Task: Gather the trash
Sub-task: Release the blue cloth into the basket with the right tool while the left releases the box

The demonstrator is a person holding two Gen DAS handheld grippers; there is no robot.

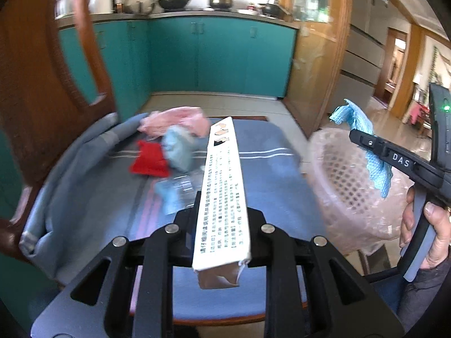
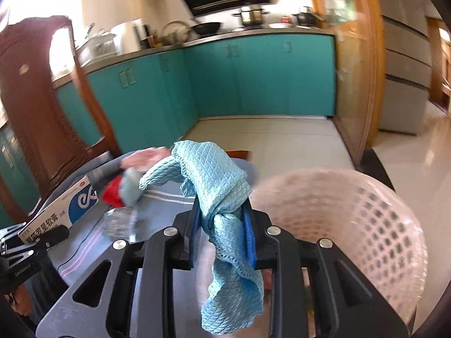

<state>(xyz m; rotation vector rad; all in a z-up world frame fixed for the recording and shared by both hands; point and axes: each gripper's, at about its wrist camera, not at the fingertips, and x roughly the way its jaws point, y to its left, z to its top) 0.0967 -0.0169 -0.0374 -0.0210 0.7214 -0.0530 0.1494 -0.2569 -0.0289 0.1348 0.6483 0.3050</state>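
My left gripper (image 1: 222, 211) is shut on a long white printed box (image 1: 222, 169) that points away over a blue striped cover (image 1: 267, 155). In the right wrist view the same box (image 2: 64, 208) shows at the left in that gripper (image 2: 36, 242). My right gripper (image 2: 222, 225) is shut on a light blue quilted cloth (image 2: 220, 186) that droops below the jaws. It hangs beside a pink mesh basket (image 2: 352, 211). In the left wrist view a hand holds that gripper (image 1: 366, 143) with the cloth (image 1: 355, 121) over the basket (image 1: 346, 186).
On the cover lie a pink crumpled piece (image 1: 174, 121), a pale blue wad (image 1: 177, 149), a red piece (image 1: 149, 160) and a clear plastic wrapper (image 1: 180, 188). A carved wooden chair back (image 1: 33, 84) rises at the left. Teal cabinets (image 1: 220, 56) stand beyond a tiled floor.
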